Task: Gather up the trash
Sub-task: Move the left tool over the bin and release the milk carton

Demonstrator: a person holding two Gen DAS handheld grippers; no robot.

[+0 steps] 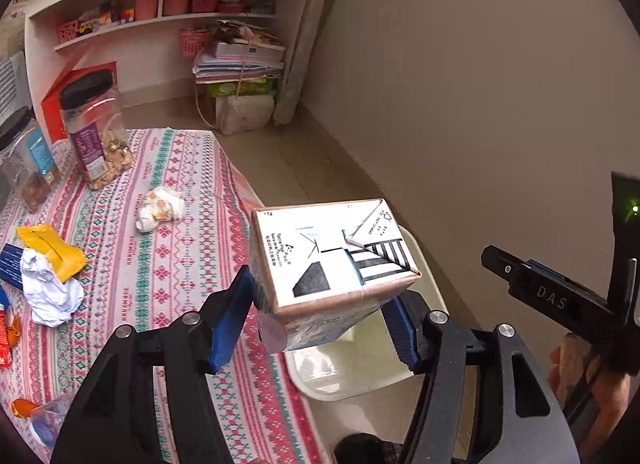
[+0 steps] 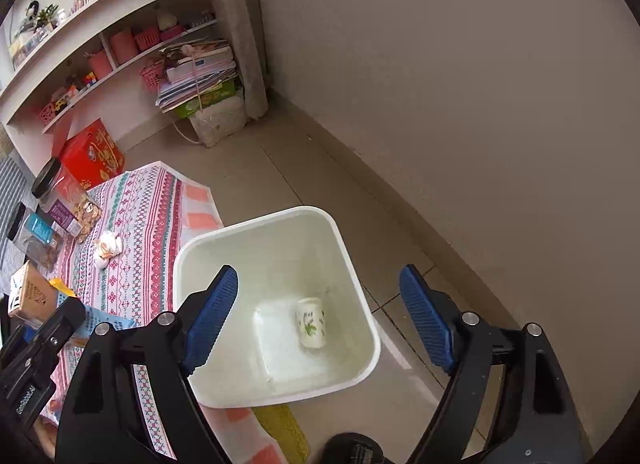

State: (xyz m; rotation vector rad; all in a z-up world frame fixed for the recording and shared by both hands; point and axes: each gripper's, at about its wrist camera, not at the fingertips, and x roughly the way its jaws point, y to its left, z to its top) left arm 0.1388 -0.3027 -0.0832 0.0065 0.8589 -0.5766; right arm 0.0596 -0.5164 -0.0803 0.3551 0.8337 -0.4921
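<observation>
Left tongs (image 1: pixel 320 316) pinching brown-and-white rectangular drink carton (image 1: pixel 332 256), long axis toward camera, held above white square plastic bin (image 2: pixel 280 304). Right tongs (image 2: pixel 320 316) spread, empty, over bin. Beyond: crumpled white paper (image 1: pixel 50 290) on table.

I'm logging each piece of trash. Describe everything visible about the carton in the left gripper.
The carton is a small rectangular drink box of coated paperboard with brown edges. Its white end panel faces the camera, showing folded corner flaps, black bar markings and small print. A side shows bluish print. It is tilted, clamped between the blue pads of the left gripper, and held in the air above the white bin beside the table. It looks undented.
</observation>
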